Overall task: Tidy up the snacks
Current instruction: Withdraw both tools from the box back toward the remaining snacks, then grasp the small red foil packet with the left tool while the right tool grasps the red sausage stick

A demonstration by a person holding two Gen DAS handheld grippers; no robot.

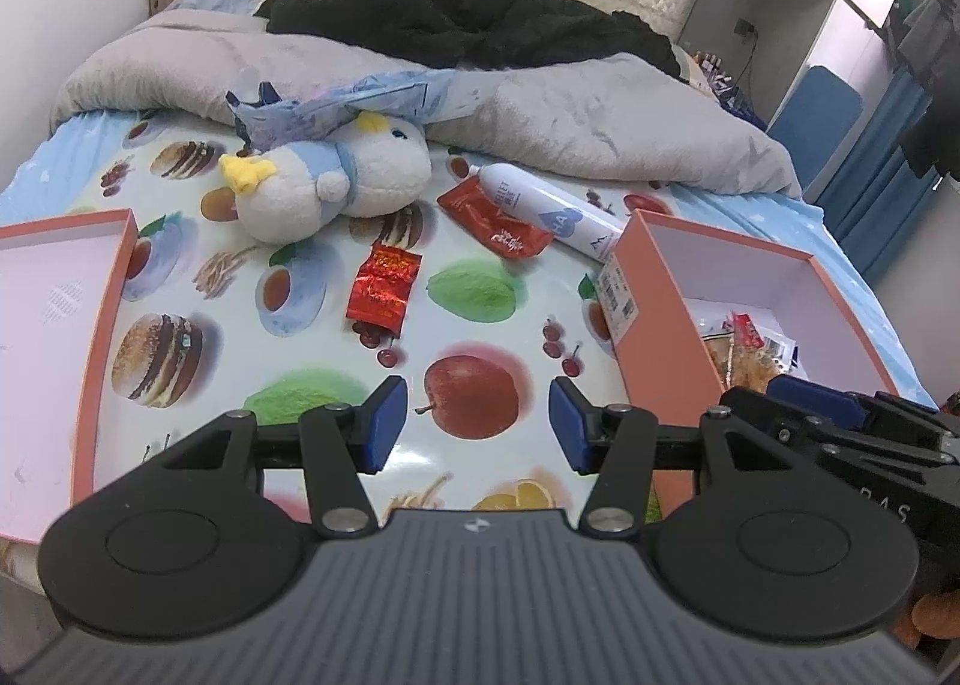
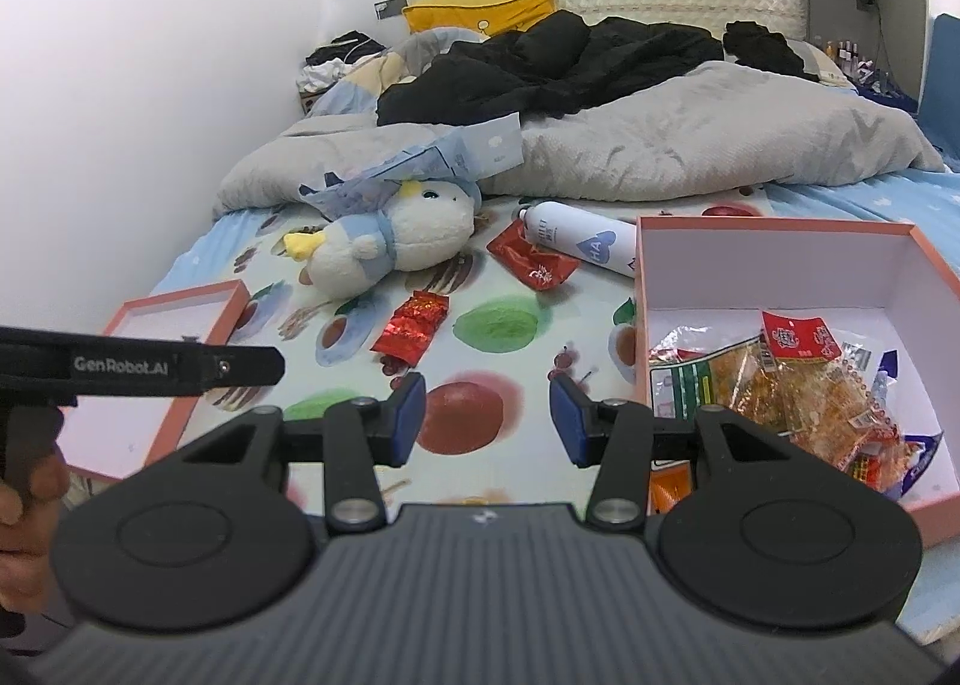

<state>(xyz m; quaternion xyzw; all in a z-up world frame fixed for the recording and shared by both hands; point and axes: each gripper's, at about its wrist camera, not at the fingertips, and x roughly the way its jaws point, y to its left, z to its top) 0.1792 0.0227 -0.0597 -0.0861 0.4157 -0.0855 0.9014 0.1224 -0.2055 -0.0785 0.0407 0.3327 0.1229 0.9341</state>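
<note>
- Two loose snack packets lie on the fruit-printed sheet [image 1: 480,289]: a crinkled shiny red foil packet [image 1: 384,289] at centre frame in the left wrist view, and a flat red sachet with white characters [image 1: 495,220] above and to its right, touching a white spray can [image 1: 555,211].
- The salmon-pink cardboard box with white inside [image 2: 642,289], at the right of the right wrist view, holds a heap of packets [image 2: 798,385]; their number cannot be told.
- The left gripper [image 1: 477,424] hovers low over a printed apple, blue pads wide apart, holding nothing.
- The right gripper [image 2: 487,421] hovers likewise, jaws wide and empty, beside the box's left wall.
- Readable writing: "GenRobot.AI" on the black bar at the left of the right wrist view; "HA" in a blue heart on the can.
- One shallow pink box lid [image 1: 90,325] sits at the left edge.
- One white-and-blue plush bird [image 1: 336,175] lies above the foil packet, before a grey blanket [image 1: 570,109].
</note>
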